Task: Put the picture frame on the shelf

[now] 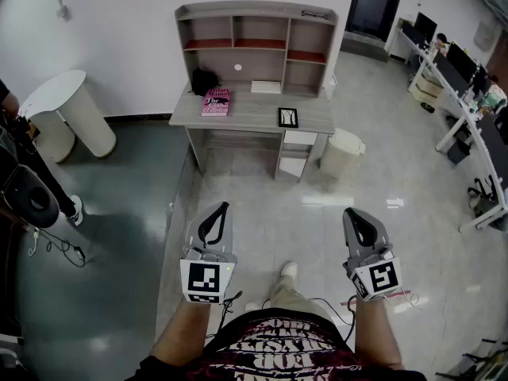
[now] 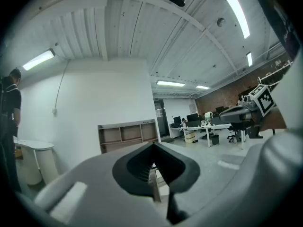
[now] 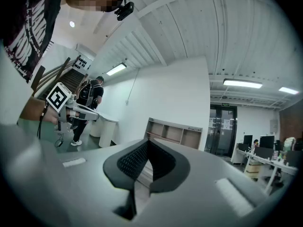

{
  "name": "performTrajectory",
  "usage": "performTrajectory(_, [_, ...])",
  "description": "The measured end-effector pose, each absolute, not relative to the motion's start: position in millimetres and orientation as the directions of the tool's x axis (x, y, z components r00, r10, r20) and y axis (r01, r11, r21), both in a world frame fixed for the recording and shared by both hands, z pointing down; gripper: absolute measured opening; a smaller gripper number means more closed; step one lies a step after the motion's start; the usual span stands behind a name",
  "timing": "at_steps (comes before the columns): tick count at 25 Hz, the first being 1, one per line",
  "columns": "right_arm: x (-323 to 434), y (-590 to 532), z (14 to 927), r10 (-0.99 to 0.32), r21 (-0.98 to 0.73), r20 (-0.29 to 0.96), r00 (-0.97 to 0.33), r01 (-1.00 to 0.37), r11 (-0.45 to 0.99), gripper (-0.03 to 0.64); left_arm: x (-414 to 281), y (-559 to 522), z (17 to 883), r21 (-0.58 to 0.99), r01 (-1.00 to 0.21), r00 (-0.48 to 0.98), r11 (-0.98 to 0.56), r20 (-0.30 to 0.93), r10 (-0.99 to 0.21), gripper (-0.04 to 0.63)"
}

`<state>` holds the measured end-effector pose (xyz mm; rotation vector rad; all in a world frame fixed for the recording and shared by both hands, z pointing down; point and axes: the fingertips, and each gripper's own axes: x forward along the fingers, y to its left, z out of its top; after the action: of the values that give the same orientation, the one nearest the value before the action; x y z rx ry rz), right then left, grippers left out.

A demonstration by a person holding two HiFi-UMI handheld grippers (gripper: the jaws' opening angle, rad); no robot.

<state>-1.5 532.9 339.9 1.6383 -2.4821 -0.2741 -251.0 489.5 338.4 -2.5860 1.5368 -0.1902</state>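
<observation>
Jaws of left gripper and right gripper closed, empty. Target: small black picture frame on grey wooden desk, well ahead. Walk closer, open one gripper, pinch frame edge squarely.

Shirt: person is wearing black, red-and-white print.
Left gripper: grey, black-lined, carrying black-white marker cube.
Right gripper: looking identical.

Two grippers are showing: the left gripper and the right gripper. One grey wooden worktop is carrying one grey wooden shelf unit, one small black picture frame, one pink book, one black bag-like object and one flat white pad. One white plastic bin is standing alongside, and one white round-ended table is sitting off left.
</observation>
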Motion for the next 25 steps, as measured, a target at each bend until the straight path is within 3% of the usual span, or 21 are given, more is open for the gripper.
performTrajectory(25, [60.4,377.1,373.1,-0.887,0.14,0.095,-0.451,-0.877,0.46,0.028,-176.4,339.6,374.1,-0.139,-0.863,0.472,-0.486,0.121,-0.873,0.002])
